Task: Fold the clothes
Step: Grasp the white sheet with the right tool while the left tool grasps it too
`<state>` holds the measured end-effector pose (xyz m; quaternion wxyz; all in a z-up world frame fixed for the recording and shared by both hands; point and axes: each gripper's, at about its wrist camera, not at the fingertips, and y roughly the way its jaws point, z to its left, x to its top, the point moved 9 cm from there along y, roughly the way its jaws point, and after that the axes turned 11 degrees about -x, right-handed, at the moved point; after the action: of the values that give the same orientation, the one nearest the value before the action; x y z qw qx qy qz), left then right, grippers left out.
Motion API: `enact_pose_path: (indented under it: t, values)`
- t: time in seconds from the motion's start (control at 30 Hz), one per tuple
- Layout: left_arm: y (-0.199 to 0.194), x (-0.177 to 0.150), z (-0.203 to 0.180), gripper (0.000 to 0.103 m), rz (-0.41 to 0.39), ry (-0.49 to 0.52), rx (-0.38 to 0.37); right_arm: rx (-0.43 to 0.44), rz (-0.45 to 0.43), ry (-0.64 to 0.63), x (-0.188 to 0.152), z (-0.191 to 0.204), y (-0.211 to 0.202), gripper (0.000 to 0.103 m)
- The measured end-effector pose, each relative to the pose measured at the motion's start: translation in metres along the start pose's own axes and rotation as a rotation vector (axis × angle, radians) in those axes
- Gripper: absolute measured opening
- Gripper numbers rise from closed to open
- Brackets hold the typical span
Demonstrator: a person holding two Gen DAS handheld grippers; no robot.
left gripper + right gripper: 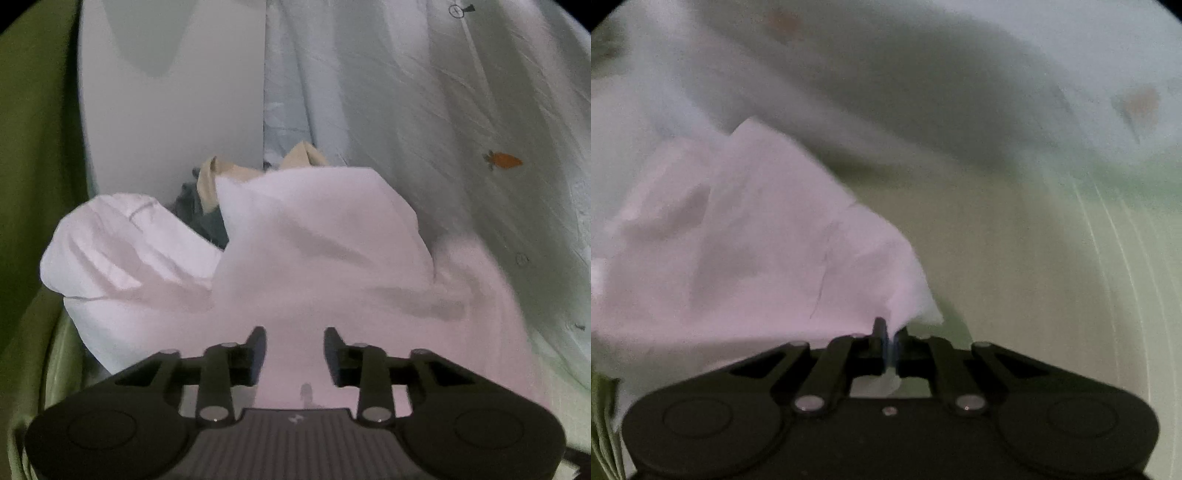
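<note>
Brightness: dim and flat in both views, with a cool cast; white garment (303,236) tinted pinkish-lilac.
Light source: not in view; soft, seemingly from above.
Shadows: broad grey patch on the pale wall panel (166,92) at upper left; soft creases shaded across the garment folds; left gripper (294,354) dark, nearly a silhouette.
Glare: small highlights on the metal pivot pins only.
Blur, left wrist view: mild smear, streaked texture on the light sheet (461,147); carrot print (504,160) readable.
Blur, right wrist view: heavy motion smear; background washed into grey-green bands and curved pale streaks at right; right gripper (888,339) sharp.
Edges: fisheye bending, black corners.
</note>
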<state>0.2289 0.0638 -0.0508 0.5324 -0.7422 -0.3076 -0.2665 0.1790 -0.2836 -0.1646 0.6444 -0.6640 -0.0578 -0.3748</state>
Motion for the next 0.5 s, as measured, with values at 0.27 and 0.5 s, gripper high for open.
enact_pose_path:
  t: [0.27, 0.5]
  values:
    - [-0.009, -0.023, 0.064, 0.073, 0.015, -0.185, 0.170, -0.143, -0.069, 0.075, 0.028, -0.008, -0.008, 0.086]
    - [0.002, -0.031, 0.138, 0.085, -0.015, -0.433, 0.275, -0.151, 0.017, 0.047, 0.041, 0.009, 0.056, 0.087]
